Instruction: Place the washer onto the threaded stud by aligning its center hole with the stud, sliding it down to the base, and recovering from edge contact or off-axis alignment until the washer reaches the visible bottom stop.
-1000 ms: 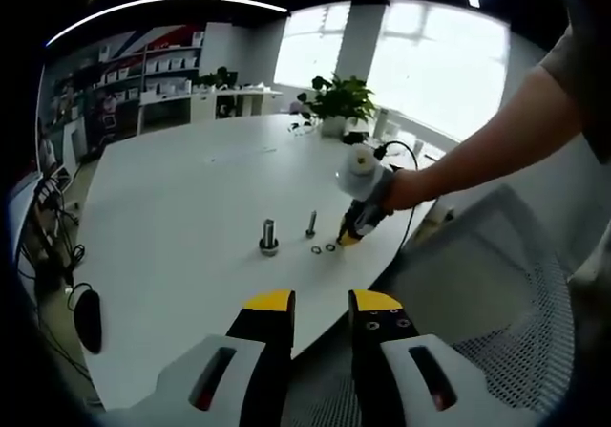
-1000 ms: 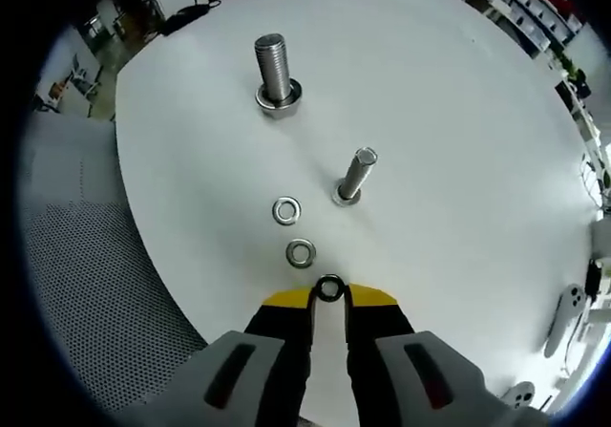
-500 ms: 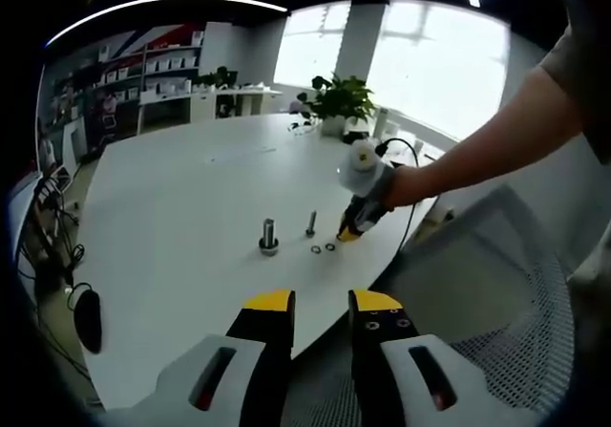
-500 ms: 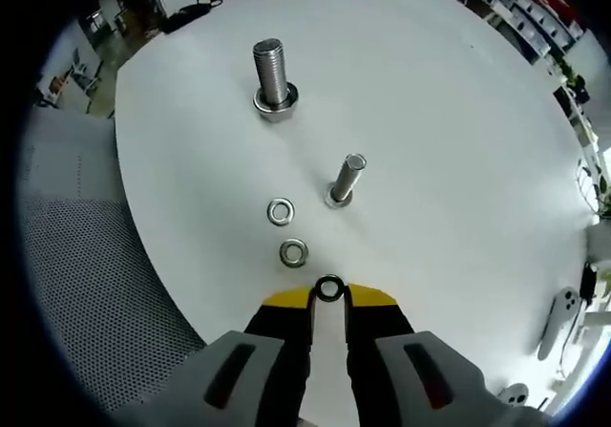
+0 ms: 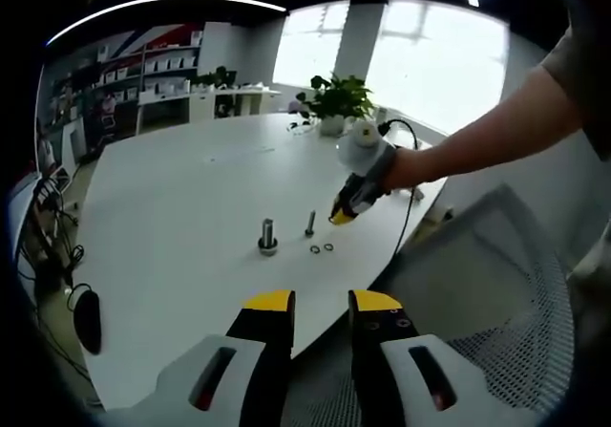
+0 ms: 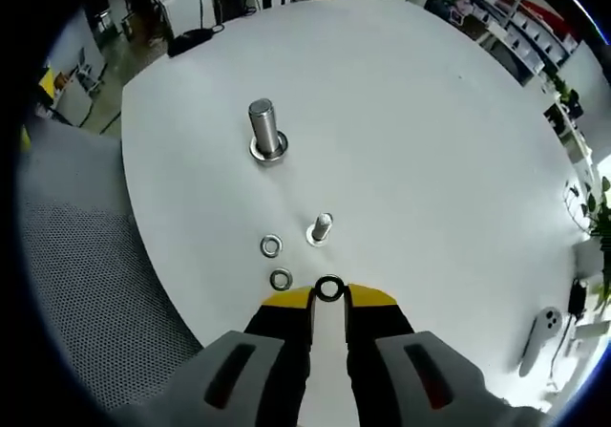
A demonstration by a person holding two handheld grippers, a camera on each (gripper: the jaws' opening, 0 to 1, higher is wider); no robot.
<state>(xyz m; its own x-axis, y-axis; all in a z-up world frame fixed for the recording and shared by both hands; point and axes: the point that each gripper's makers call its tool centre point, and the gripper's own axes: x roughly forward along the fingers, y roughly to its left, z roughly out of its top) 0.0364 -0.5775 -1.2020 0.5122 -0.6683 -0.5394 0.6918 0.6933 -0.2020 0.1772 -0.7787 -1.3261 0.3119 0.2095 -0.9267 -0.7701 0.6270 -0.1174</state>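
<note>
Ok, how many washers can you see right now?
3. One washer is pinched at the tips of the right gripper, and two loose washers lie on the table beside the thin stud.

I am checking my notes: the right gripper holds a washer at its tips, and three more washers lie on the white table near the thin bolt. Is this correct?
Not quite: two washers lie on the table near the thin bolt, not three, as the right gripper view shows. The right gripper does hold a washer.

Shiny metal washer (image 6: 329, 288), threaded stud (image 6: 320, 228); smooth matt white table (image 6: 430, 160).
</note>
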